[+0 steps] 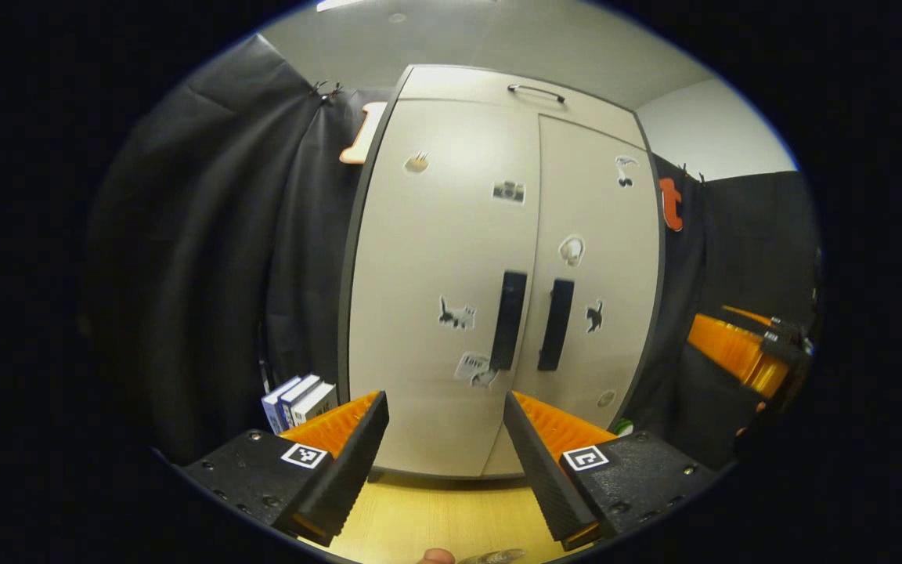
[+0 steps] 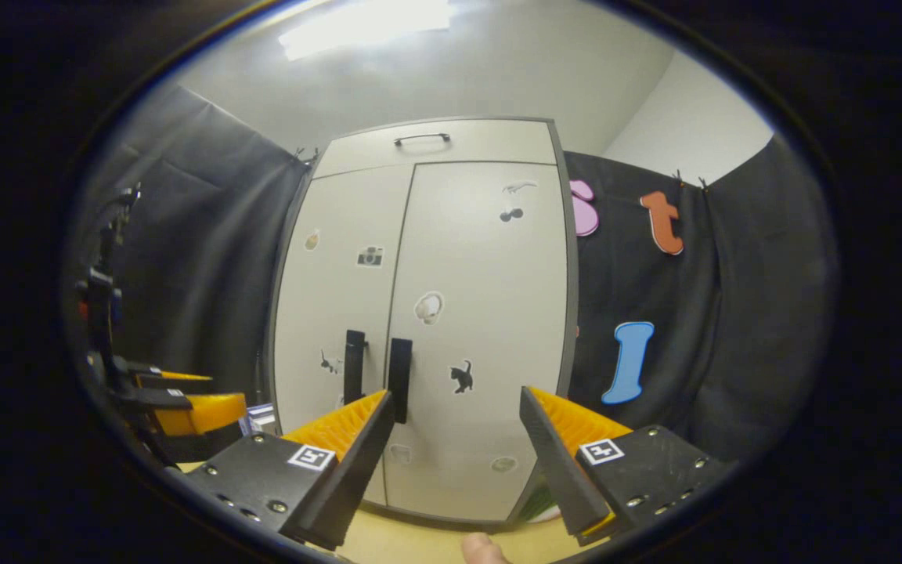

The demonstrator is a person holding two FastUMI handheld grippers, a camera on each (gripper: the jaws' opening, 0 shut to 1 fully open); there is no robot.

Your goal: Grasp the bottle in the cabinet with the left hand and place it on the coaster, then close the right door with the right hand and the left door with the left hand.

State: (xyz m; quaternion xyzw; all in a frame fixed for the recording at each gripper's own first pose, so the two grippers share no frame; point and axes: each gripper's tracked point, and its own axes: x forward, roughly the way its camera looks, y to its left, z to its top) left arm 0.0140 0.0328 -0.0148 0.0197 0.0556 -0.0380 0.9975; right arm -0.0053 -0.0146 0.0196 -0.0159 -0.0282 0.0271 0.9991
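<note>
1. Cabinet [image 1: 451, 258] doors are both flush shut, so the bottle, if it is inside, is hidden and its place cannot be told from either view.
2. Left gripper [image 1: 445, 439] has its fingers spread apart, holding nothing, aimed at the pair of dark handles [image 1: 533, 321] low on the doors.
3. Right gripper [image 2: 455, 439] is likewise spread apart and bare, facing the right door [image 2: 482, 337].
4. Bottle handling is a guess: probably light, stiff and smooth, so likely to slip. A hold round the middle of the body, fingers square to it, seems safest.
5. Doors look rigid and flat; the upright handles are the likely places to take hold before anything can come out.
6. Boxes [image 1: 300, 401] stand on the wooden table [image 1: 435, 517] just left of the cabinet.
7. Coaster: a pale round edge at the bottom of the left gripper view may be it, but I cannot tell.
</note>
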